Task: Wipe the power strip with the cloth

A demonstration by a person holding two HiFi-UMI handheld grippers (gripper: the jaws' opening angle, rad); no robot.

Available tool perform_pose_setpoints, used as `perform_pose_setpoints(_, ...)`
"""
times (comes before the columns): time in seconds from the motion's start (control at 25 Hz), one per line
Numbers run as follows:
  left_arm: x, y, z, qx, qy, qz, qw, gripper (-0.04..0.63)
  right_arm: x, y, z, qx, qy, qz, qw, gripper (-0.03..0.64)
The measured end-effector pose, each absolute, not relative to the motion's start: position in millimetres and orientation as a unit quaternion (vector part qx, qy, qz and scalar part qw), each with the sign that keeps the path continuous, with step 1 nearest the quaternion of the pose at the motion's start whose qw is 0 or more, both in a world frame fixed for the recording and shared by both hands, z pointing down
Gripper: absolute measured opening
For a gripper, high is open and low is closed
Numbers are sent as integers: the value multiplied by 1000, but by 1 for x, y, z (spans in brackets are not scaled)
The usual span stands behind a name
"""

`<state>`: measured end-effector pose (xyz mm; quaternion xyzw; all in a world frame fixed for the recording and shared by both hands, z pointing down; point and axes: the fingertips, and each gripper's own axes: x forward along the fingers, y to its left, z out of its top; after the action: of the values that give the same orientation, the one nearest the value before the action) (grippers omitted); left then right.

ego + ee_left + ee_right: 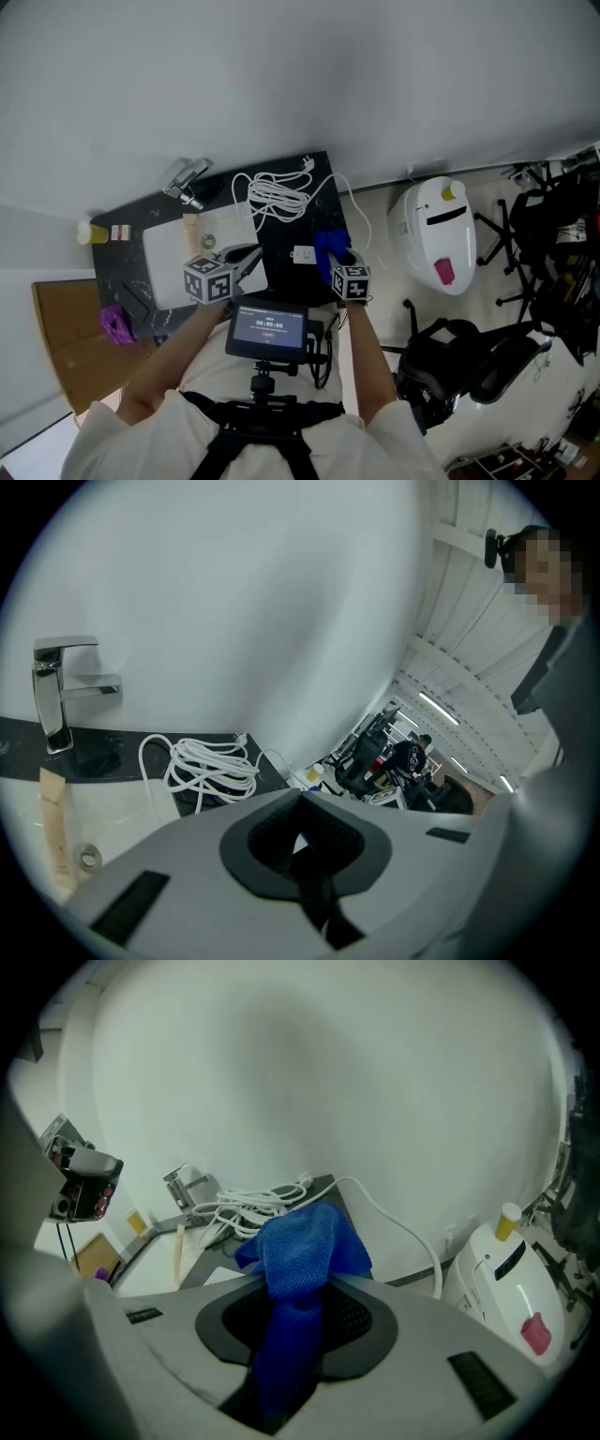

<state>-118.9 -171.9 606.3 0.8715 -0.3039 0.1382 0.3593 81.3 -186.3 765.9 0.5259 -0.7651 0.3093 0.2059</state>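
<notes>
My right claw (295,1312) is clamped on the cloth (305,1246): the blue fabric runs down between the two jaws and bunches up in a loose wad beyond their tips. In the head view that wad hangs just to the right of the power strip (302,254), a small white block lying on the dark desk (286,230) below the coiled cable (277,195). I cannot tell from here whether the cloth touches the strip yet. My left claw (302,841) has its jaws drawn together with nothing in them. It sits over the right edge of the sink (169,253), near the strip on its left side. I judge the grasp done and the wiping itself not yet begun, or only at its very start, so this is the approach to the first stroke. The next move calls for lowering the right claw so the wad presses flat on the strip's top, then dragging it along the length. Since the strip looks light and likely to slide under the push, I would bring the left claw in to pin one end or the cable before I stroke.
</notes>
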Motion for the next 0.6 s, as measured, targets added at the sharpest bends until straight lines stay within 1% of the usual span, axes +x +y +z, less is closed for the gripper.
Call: perform_pose_setpoints(0.6,-121,-172,603,869,-313,131,360,9,115,-181,765,548,-749,307,210,107)
